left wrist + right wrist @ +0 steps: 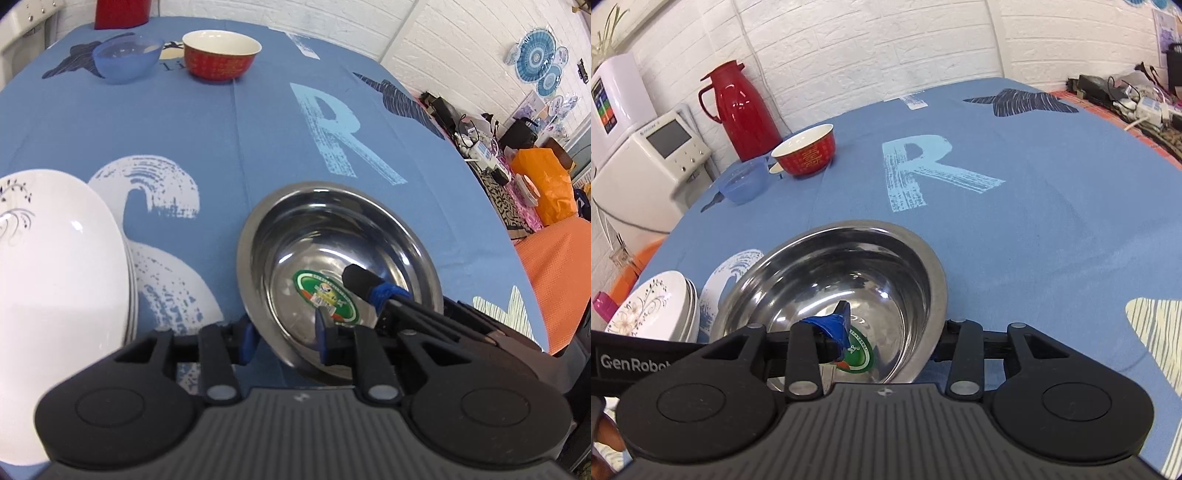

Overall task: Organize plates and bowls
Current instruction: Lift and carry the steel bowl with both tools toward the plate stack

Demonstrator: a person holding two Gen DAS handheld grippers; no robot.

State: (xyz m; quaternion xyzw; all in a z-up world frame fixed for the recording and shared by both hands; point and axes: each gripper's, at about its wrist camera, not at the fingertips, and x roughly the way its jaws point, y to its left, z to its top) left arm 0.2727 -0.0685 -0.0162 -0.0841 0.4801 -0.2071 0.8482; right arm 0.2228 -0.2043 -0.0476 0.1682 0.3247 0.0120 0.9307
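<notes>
While both our hand-held grippers, left (284, 339) and right (886, 343), straddle the shiny steel bowl's (849, 266) rim, the red ceramic bowl (807, 155) and translucent blue plastic bowl (744, 182) remain unstacked; white plates (653, 306) sit piled.

White brick wall (871, 44), blue tablecloth (1052, 221), cluttered side table (491, 155)

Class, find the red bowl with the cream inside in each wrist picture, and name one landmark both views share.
Left wrist: the red bowl sits top centre, just right of the blue bowl.
Right wrist: upper left, in front of the red jug.
Shared landmark: the pale letter R on the tablecloth.
</notes>
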